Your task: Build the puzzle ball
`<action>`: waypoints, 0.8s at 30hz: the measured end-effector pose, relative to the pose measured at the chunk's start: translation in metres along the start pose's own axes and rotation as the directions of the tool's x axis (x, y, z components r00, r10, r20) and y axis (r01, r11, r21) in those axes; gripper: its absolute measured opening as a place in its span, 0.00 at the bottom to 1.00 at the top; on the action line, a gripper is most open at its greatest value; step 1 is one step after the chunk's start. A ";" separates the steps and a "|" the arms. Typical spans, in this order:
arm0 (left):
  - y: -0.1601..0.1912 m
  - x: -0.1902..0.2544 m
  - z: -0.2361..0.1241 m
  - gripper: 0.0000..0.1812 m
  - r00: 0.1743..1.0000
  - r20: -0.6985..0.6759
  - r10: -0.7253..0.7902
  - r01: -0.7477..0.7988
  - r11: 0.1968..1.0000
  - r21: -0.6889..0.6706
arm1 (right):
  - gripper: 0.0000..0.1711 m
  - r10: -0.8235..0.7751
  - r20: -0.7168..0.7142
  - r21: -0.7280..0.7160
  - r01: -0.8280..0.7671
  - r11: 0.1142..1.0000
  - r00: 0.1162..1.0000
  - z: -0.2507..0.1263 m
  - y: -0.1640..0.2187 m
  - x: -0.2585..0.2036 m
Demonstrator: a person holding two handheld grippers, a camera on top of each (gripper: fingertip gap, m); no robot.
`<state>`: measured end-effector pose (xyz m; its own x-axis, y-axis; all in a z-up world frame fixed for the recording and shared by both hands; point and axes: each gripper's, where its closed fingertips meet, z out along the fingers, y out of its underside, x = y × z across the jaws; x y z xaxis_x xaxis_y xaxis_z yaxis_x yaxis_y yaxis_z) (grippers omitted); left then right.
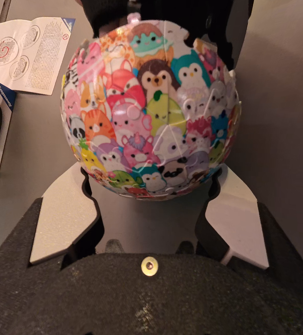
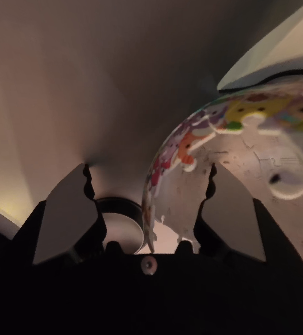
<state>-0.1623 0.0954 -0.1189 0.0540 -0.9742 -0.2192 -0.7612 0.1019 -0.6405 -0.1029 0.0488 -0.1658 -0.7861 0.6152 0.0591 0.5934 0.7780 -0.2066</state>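
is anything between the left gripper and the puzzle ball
Nothing visible. The left gripper is spread wide with its fingertips right against the lower sides of the puzzle ball.

left wrist: close, outside puzzle ball (image 1: pixel 150 108) | right wrist: closer, facing its inside

We see the left gripper (image 1: pixel 151 178): rough black body, white-faced fingers (image 1: pixel 63 224) with wavy black inner pads, one brass-ringed screw (image 1: pixel 149 266) centred. Right gripper (image 2: pixel 149 174) looks the same build; its screw (image 2: pixel 148 266) seems pinkish, though the lighting is dim.
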 end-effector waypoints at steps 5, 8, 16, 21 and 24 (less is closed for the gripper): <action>-0.001 0.000 0.000 0.70 1.000 0.002 0.009 -0.009 1.000 0.003 | 0.73 0.000 0.011 0.009 0.000 1.000 1.000 0.000 -0.002 0.000; 0.000 -0.001 0.001 0.70 1.000 0.003 0.009 -0.009 1.000 0.000 | 0.72 -0.008 0.023 0.032 0.007 0.999 1.000 -0.001 -0.007 -0.003; 0.002 -0.003 0.002 0.70 1.000 0.011 0.006 -0.006 1.000 -0.009 | 0.63 -0.020 0.053 0.053 0.018 0.998 0.998 -0.009 -0.010 -0.013; 0.002 -0.003 0.003 0.70 1.000 0.013 0.003 -0.003 1.000 -0.007 | 0.56 0.020 0.087 0.099 -0.028 0.995 0.996 -0.017 -0.014 -0.018; 0.001 -0.003 0.004 0.70 1.000 0.014 0.009 -0.009 1.000 -0.008 | 0.54 0.024 0.096 0.121 -0.035 0.992 0.995 -0.019 -0.015 -0.019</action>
<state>-0.1606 0.0991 -0.1218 0.0557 -0.9704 -0.2350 -0.7668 0.1092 -0.6325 -0.0936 0.0282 -0.1450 -0.7848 0.6185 -0.0394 0.5953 0.7345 -0.3257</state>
